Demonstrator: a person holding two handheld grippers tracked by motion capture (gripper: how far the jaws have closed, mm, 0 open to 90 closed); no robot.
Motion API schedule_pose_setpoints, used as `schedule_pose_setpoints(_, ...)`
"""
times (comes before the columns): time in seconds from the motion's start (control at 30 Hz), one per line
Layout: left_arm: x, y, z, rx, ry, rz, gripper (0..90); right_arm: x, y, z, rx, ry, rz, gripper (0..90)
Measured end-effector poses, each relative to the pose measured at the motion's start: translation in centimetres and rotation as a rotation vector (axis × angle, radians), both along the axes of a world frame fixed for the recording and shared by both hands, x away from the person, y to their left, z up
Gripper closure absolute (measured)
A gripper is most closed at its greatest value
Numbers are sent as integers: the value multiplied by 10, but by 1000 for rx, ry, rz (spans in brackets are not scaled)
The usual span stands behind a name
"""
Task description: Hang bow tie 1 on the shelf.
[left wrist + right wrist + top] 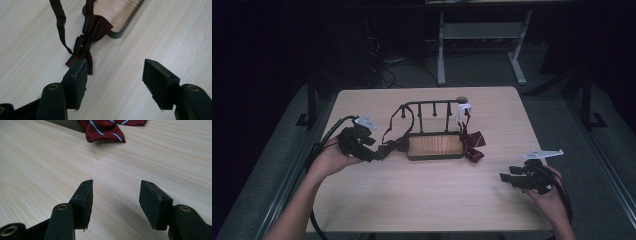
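Two bow ties are in play, and your work sits at the dark one (86,41). In the left gripper view it lies flat on the desk (162,32) just below the corner of the rack's wooden base (117,11), its knot at upper centre of the frame and its thin strap (60,25) running up and out at the top left. In the high view the strap loops up toward the rack (434,125) at frame centre.

Your left gripper (115,72) is released: the jaws stand wide, nothing between them, and the left pad's tip is right at the lower end of the bow; I cannot tell whether it touches. Your right gripper (116,195) is likewise released over bare desk, with the striped bow tie (105,130) well ahead of it at the top of its view.

Judged by appearance, the dark tie is light, soft cloth; it will fold and drag rather than lift as one piece, and the strap may snag on the rack. The knot looks the firmest part, so take hold there. A pinch on a loose wing would likely let the rest sag.
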State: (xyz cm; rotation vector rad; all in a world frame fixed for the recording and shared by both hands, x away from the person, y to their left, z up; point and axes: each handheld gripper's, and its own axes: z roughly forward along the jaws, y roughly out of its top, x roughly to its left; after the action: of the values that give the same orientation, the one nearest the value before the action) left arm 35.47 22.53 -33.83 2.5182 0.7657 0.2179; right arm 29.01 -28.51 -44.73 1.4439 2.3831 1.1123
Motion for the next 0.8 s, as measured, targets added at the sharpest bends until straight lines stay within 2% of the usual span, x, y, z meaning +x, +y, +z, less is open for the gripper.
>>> schedule_pose_setpoints(0.37, -7, 2, -15, -12, 3, 12, 355, 0, -1, -1, 1, -1, -5, 445)
schedule_pose_setpoints(0.8, -19, -1, -33, -19, -9, 2, 333, 0, 0, -1, -5, -2, -3, 445)
